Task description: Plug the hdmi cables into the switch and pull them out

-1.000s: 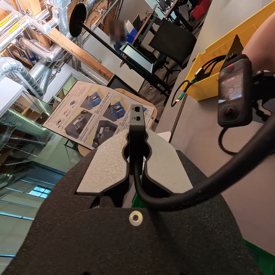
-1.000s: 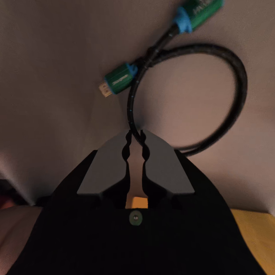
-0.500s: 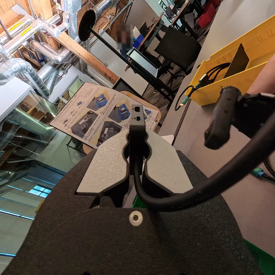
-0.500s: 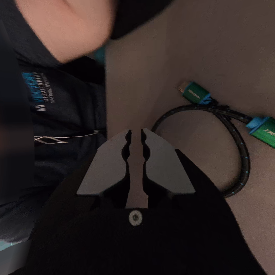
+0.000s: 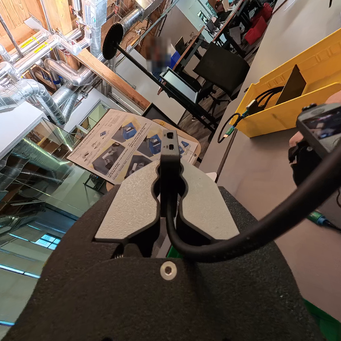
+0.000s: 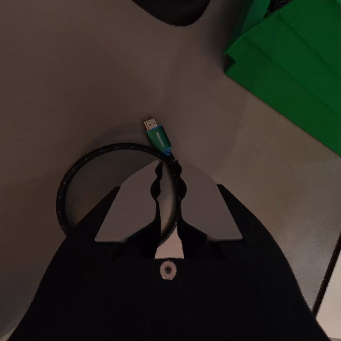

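Note:
My left gripper (image 5: 169, 164) is shut on a black HDMI switch (image 5: 170, 147) and holds it upright above the table, its two ports facing away. The switch's own thick black cable (image 5: 258, 238) curves off to the right. My right gripper (image 6: 168, 163) is open by a narrow gap and holds nothing, low over the grey table (image 6: 73, 73). A braided black HDMI cable (image 6: 73, 173) lies coiled there, and part of it shows through the gap. Its green plug (image 6: 158, 140) lies just beyond my fingertips, gold end pointing away. The right gripper's camera body (image 5: 321, 127) shows in the left wrist view.
A yellow bin (image 5: 295, 110) with more cables stands at the back right, and one green-plugged cable (image 5: 229, 131) hangs over its edge. A green bin (image 6: 287, 64) sits right of the coiled cable. A dark rounded object (image 6: 169, 11) lies at the far side. A printed sheet (image 5: 120, 147) stands beyond the table's edge. One gripper's finger ends stand about 30 cm off the other's.
The right gripper has swung round over the coiled cable; the green plug now lies straight ahead of its fingertips, and its jaws stand slightly wider. The left gripper keeps the switch still.

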